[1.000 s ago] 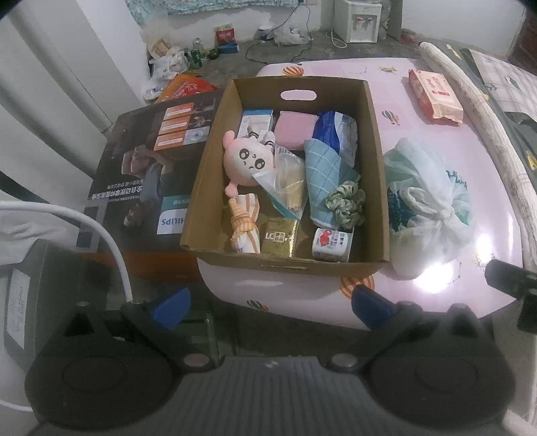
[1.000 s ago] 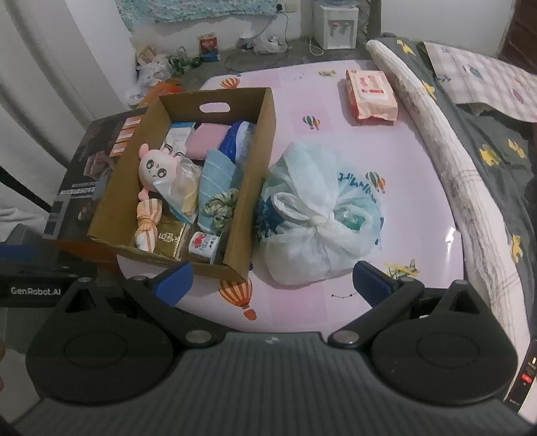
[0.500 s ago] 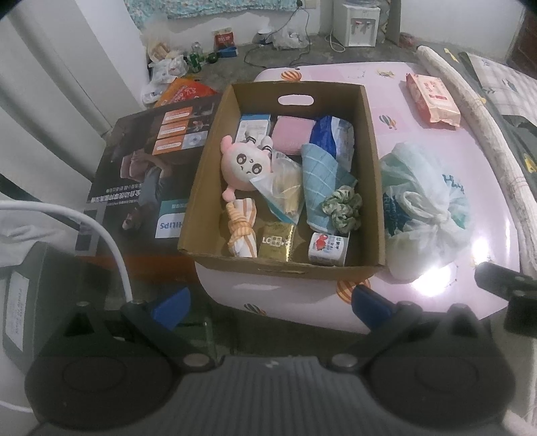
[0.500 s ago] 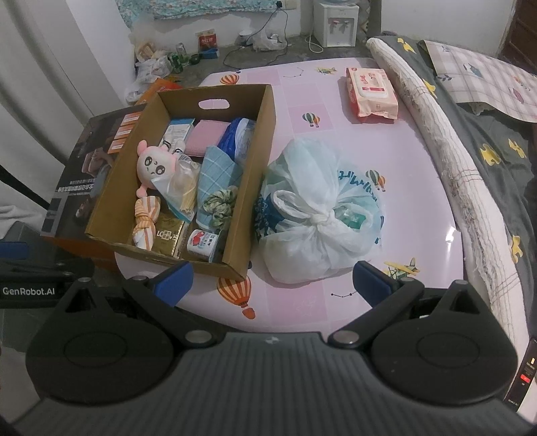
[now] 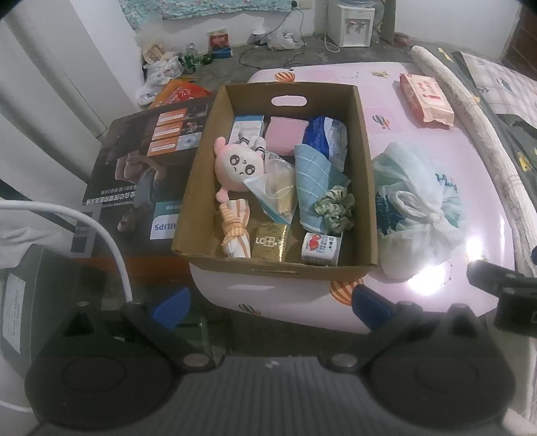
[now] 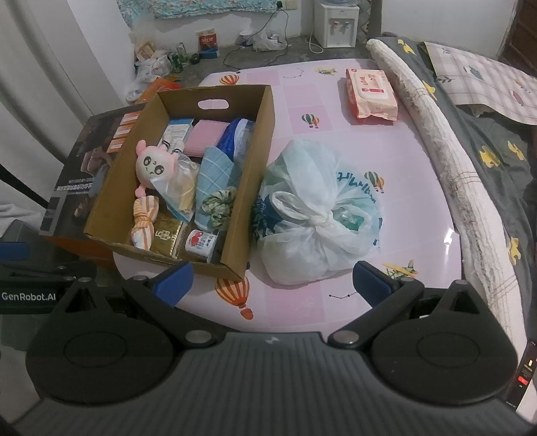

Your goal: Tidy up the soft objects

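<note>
Dim indoor light, slight blue/cool cast in both views. Strong specular glare on glossy pink table (image 5: 433, 285), near edge by knotted plastic bag (image 5: 416, 214); smaller hotspot in right view. Heavy fisheye bend + dark vignette at corners. Center sharp, edges soft.

White walls, a grey concrete floor (image 6: 214, 63) strewn with clutter, what may be a water dispenser (image 6: 335, 23)
</note>
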The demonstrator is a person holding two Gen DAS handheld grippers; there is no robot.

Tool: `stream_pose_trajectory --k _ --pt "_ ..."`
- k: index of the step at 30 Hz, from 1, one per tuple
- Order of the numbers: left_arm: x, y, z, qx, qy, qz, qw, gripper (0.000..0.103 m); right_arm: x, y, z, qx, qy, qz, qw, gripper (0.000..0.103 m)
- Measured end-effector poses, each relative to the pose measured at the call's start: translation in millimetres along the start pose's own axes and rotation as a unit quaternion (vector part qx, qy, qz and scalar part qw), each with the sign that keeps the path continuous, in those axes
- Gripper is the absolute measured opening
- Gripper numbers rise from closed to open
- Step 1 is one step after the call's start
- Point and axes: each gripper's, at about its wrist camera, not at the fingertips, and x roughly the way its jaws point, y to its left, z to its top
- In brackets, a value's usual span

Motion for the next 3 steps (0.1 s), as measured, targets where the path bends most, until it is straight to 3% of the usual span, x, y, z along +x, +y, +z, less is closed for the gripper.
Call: stream_pose_trajectory --k 3 --pt "0.0 0.7 0.0 0.000 0.000 -0.001 1.0000 0.103 0.6 -1.5 1.2 -0.001 0.000 -0.001 1.000 0.102"
